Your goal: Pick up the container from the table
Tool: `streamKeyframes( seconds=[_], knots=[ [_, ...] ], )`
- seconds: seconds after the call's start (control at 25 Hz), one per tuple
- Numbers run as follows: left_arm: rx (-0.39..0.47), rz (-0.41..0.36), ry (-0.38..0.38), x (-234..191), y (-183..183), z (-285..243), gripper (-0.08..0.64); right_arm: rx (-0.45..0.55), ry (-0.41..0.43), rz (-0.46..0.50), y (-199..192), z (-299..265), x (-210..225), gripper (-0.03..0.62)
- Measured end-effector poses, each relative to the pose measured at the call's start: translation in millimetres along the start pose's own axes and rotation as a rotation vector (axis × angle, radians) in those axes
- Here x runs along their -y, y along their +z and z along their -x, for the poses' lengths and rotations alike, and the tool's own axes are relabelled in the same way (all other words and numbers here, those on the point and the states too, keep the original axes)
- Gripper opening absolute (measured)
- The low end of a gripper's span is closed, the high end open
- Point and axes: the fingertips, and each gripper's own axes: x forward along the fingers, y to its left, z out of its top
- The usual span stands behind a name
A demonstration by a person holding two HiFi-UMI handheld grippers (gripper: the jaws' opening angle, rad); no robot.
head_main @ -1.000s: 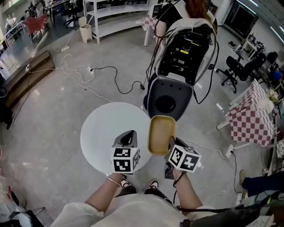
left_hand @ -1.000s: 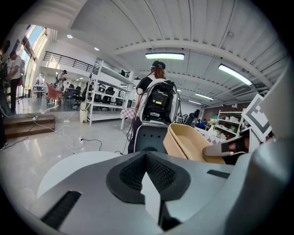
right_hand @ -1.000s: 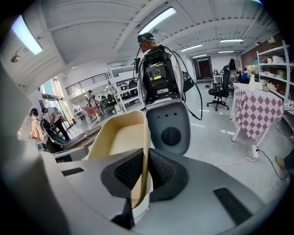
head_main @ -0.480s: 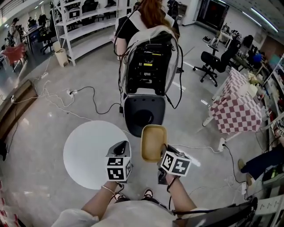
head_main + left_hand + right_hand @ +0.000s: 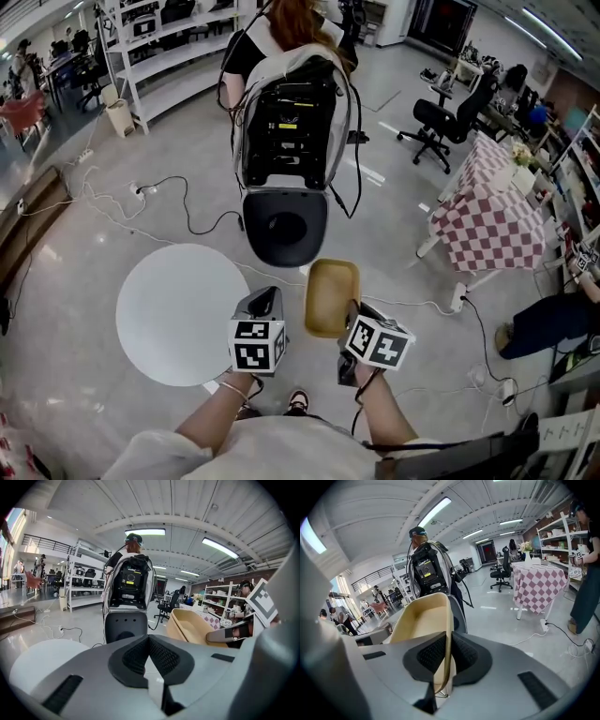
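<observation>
Container [image 5: 332,292], rim clamped in my right gripper [image 5: 448,660], has swung clear of the round table [image 5: 173,314] at nine o'clock; left gripper [image 5: 149,658] closed, empty.

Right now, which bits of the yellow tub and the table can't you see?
Underside of the container: shown in no view.
Its near wall, right gripper view: covered by the right gripper, shut on its rim.
Its gripped end, head view: under that gripper's marker cube.
Edge of the white table, head view: partly behind the left gripper.
Things on the checkered table, head view: too small.
</observation>
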Motion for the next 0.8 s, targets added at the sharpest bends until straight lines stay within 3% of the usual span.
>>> streamKeyframes(
  seconds=[0.44, 0.8],
  knots=[
    [0.004, -0.005, -0.007, 46, -8, -5, 0.008, 0.008, 0.007, 0.008, 0, 18, 37, 0.041],
    [-0.007, -0.022, -0.011, 49, -12, -3, 0.008, 0.008, -0.026, 0.058, -1, 26, 41, 0.034]
  ],
)
